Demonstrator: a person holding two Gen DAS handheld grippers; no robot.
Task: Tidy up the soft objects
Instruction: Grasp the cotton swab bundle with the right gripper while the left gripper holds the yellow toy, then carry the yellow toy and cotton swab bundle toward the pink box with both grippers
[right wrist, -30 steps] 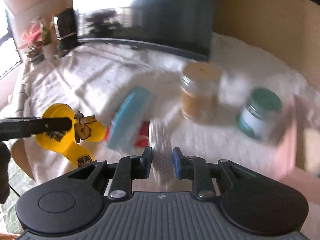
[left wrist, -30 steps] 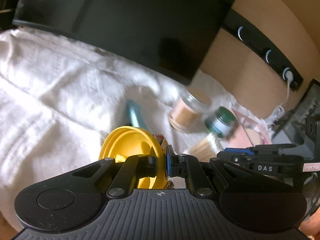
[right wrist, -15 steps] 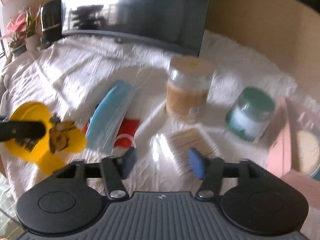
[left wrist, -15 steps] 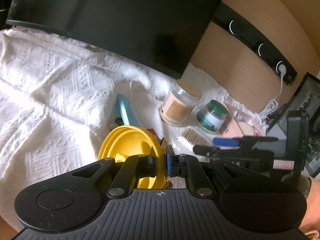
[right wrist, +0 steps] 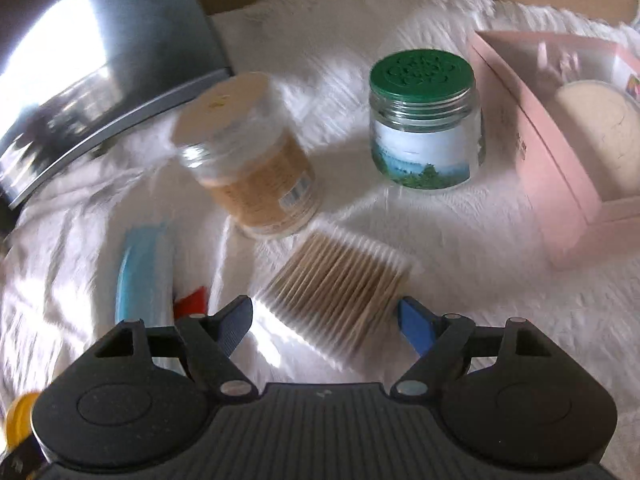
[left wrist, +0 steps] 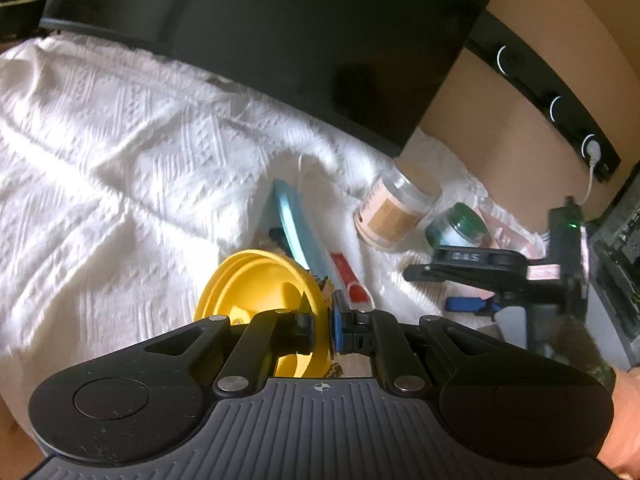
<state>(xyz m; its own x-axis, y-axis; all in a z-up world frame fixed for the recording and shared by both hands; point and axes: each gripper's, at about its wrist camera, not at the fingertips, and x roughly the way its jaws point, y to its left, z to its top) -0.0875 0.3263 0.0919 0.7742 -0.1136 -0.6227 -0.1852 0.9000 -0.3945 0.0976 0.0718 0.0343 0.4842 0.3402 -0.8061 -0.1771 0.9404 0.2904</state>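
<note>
My left gripper is shut on the rim of a yellow plastic toy, held just above the white cloth. A sliver of the toy shows at the lower left of the right wrist view. My right gripper points steeply down with its jaws opening wide. A bundle of cotton swabs lies on the cloth between its blue pads, which do not touch it. In the left wrist view the right gripper hovers low at the right. A blue face mask lies to the left of the swabs.
A tan jar and a green-lidded jar stand behind the swabs. A pink box with a round puff sits at the right. A red packet lies by the mask. A dark monitor stands behind.
The right gripper was shut on a pale bundle; its jaws have spread wide, it has rolled and sunk, and the swabs lie on the cloth. The left gripper has stayed put with the yellow toy.
</note>
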